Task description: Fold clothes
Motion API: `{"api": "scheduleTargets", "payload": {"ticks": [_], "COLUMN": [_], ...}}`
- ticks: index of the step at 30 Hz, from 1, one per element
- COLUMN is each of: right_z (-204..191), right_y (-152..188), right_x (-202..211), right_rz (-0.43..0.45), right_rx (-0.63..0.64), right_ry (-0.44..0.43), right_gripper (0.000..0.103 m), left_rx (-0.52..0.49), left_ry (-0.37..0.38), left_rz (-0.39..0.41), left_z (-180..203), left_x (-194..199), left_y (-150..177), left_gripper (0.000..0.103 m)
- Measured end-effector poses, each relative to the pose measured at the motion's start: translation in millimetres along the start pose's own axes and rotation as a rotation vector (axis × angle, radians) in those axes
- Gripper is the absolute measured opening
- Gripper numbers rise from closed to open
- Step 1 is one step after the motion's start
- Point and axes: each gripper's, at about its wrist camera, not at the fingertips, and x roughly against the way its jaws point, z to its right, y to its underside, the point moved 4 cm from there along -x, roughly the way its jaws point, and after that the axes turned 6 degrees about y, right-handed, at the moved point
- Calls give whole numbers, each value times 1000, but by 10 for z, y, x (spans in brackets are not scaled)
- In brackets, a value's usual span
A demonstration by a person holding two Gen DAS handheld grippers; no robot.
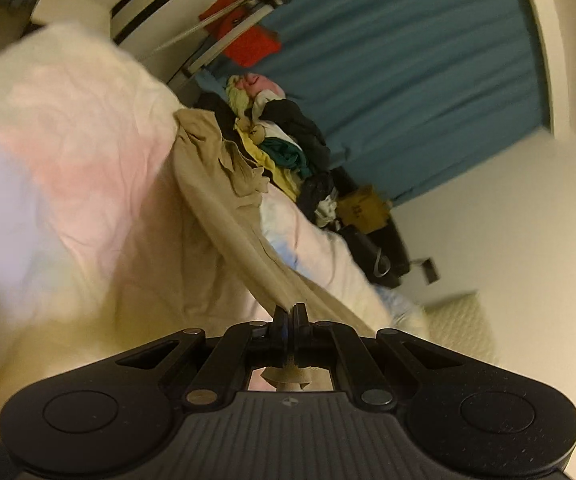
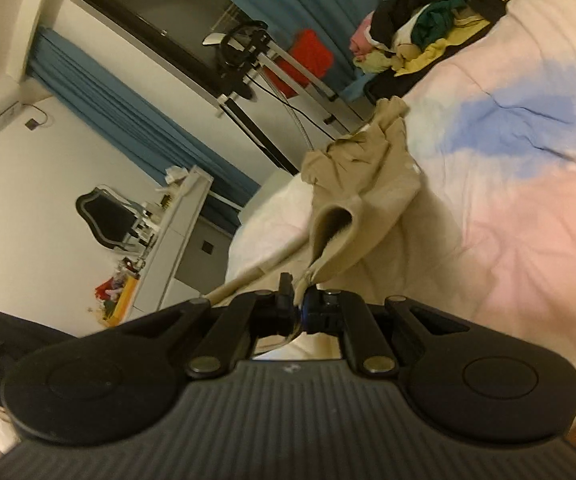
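A beige garment (image 1: 216, 184) lies stretched over the pastel bedspread (image 1: 68, 152). My left gripper (image 1: 290, 310) is shut on one edge of it, and the cloth runs taut from the jaws up toward a bunched end. In the right wrist view the same beige garment (image 2: 368, 184) hangs in folds, with a tube-like opening near the jaws. My right gripper (image 2: 298, 290) is shut on another edge of it, above the bedspread (image 2: 508, 168). Both views are tilted and a little blurred.
A pile of mixed clothes (image 1: 284, 140) sits on the bed's far side, also in the right wrist view (image 2: 432, 28). Blue curtains (image 1: 408, 72), a red cloth on a rack (image 1: 248, 40), a white dresser (image 2: 176, 232) and a dark chair (image 2: 108, 216) stand around the bed.
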Motion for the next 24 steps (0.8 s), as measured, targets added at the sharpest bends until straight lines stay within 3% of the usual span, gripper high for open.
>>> {"api": "scheduleTargets", "payload": {"ticks": [2,8,12,17,24], "right_z": [-33,237,460,524,429], "right_y": [147,757,1149,1004,214], "right_x": [122,482,548,416,-360], "right_rz": [5,-4,-36,-21,35], "right_rx": [42,58,-7,-44,-64], "right_ry": [11,26,33,45,70], "right_gripper": [7,7,7,7,7], "left_rx": [2,52,120,145,80], "left_ry": [-12,-53,-50,-67,-134], "left_rz": [-6,-69,-83,-66,4], "left_z": [74,-201,-426,-553,-428], "left_x": [-37,315,319,-12,-893], "left_y": [264,1042,1262,913,-166], "left_gripper": [2,2,2,2,2]}}
